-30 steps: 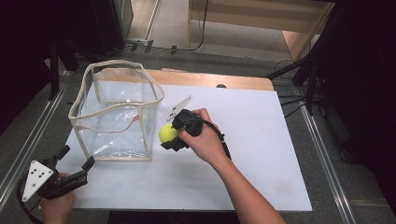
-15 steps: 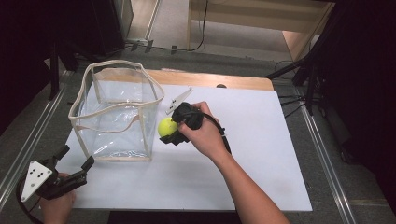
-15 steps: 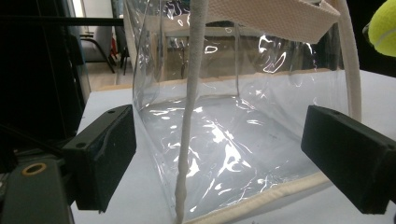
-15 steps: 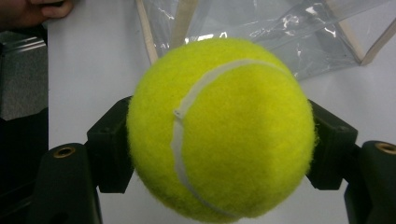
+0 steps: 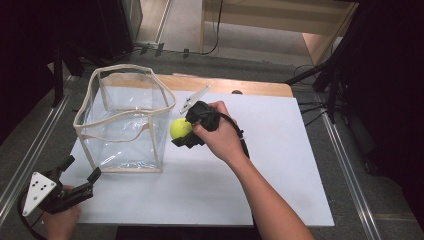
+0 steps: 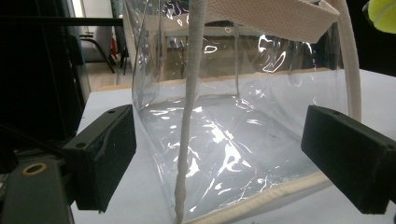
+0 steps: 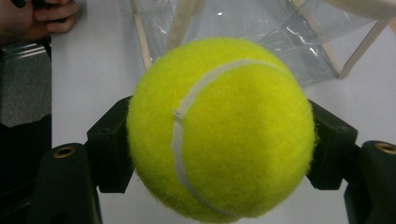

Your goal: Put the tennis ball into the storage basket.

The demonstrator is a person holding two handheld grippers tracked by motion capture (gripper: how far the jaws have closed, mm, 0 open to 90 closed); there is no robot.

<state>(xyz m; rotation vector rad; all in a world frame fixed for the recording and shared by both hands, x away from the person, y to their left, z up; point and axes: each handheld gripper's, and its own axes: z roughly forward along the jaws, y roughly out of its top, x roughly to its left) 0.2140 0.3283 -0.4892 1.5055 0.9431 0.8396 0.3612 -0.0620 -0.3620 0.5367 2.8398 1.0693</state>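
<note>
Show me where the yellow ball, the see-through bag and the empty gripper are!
tennis ball [image 7: 219,126], right gripper view, on its fuzzy front beside the white seam.
clear bag [image 5: 125,131], high view, on its front plastic wall.
left gripper [image 5: 80,172], high view, midway between its open jaw tips.

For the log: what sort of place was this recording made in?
Probably a lab or workshop set up for recording: a white table edged by metal rails, cables on the floor, dark stands around it. The right tool holds a tennis ball beside a clear bag.
</note>
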